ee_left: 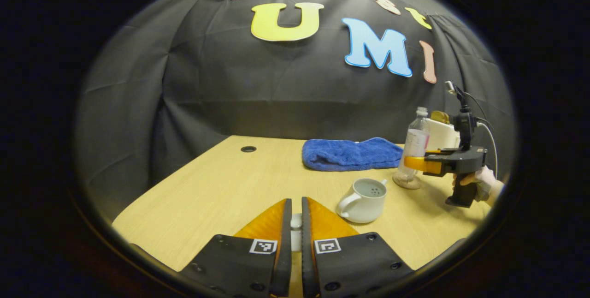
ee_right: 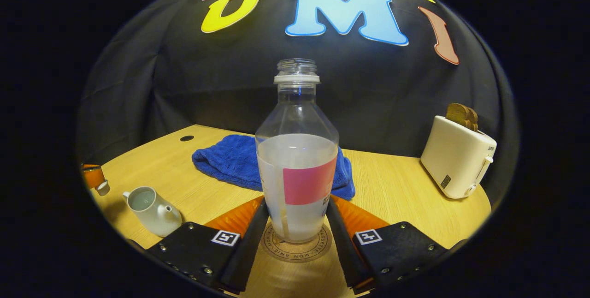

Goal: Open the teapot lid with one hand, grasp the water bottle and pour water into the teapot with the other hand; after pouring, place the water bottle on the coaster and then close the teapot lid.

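The water bottle stands upright on the coaster, between the right gripper fingers, which flank its base; firm contact cannot be confirmed. The left gripper fingers pinch the small white lid near the tabletop. The open teapot lies just right of them.

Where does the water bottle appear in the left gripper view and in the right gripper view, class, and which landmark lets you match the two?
Left gripper view: the water bottle stands at the right, on the coaster, between the other gripper's fingers.
Right gripper view: the water bottle stands at centre, upright on the coaster.
Shared landmark: the blue towel lies behind it.
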